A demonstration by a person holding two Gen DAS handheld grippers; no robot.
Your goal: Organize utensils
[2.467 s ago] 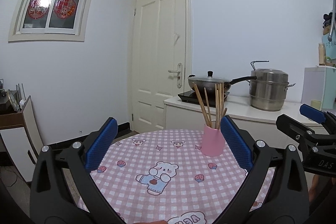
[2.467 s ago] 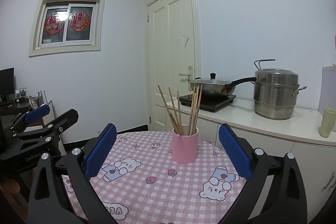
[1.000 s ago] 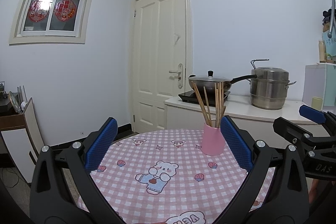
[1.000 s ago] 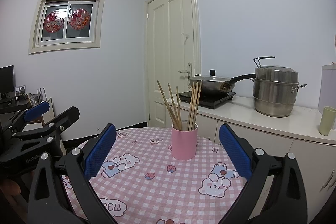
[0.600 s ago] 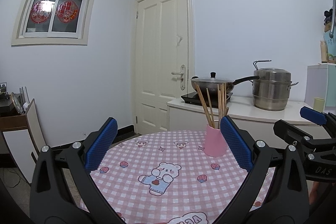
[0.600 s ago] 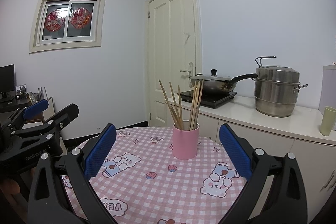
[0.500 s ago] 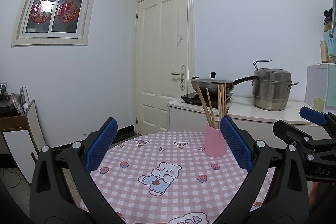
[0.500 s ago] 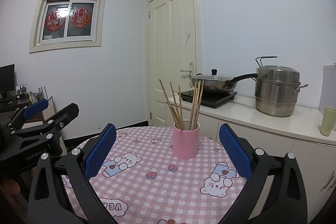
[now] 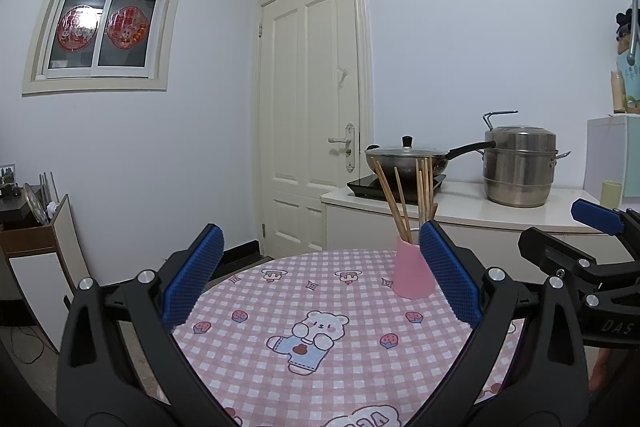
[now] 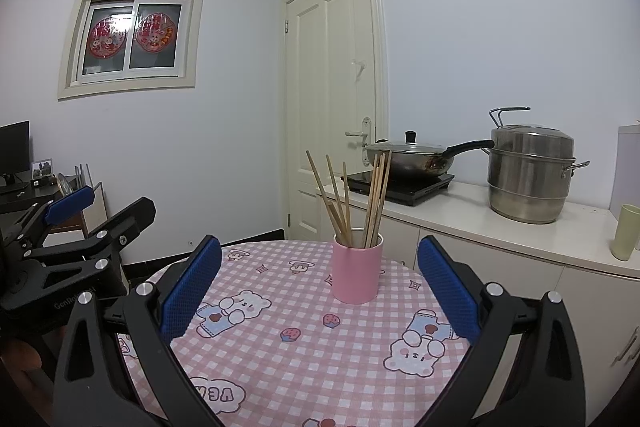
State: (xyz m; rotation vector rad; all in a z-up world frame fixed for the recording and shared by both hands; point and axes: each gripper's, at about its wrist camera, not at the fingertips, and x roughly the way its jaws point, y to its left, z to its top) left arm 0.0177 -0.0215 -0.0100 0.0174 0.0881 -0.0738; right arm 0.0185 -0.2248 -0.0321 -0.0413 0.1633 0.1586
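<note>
A pink cup [image 10: 357, 273] stands upright toward the far side of a round table [image 10: 280, 367] covered in pink checked cloth. Several wooden chopsticks [image 10: 376, 199] lean inside it. In the left wrist view the same cup [image 9: 412, 275] with its chopsticks [image 9: 404, 203] sits just behind the right blue pad. My left gripper [image 9: 318, 275] is open and empty above the near part of the table. My right gripper [image 10: 318, 279] is also open and empty, with the cup seen between its fingers but well beyond them. Each gripper shows at the edge of the other's view.
A white counter [image 10: 500, 227] behind the table carries a lidded wok [image 10: 412, 157] on a black hob, a steel steamer pot [image 10: 530, 171] and a pale green cup [image 10: 624, 237]. A cream door [image 9: 316, 115] is shut. A low cabinet [image 9: 36, 247] stands at left.
Both views have shifted only slightly. The cup and chopsticks have stayed put, and both grippers remain open and empty.
</note>
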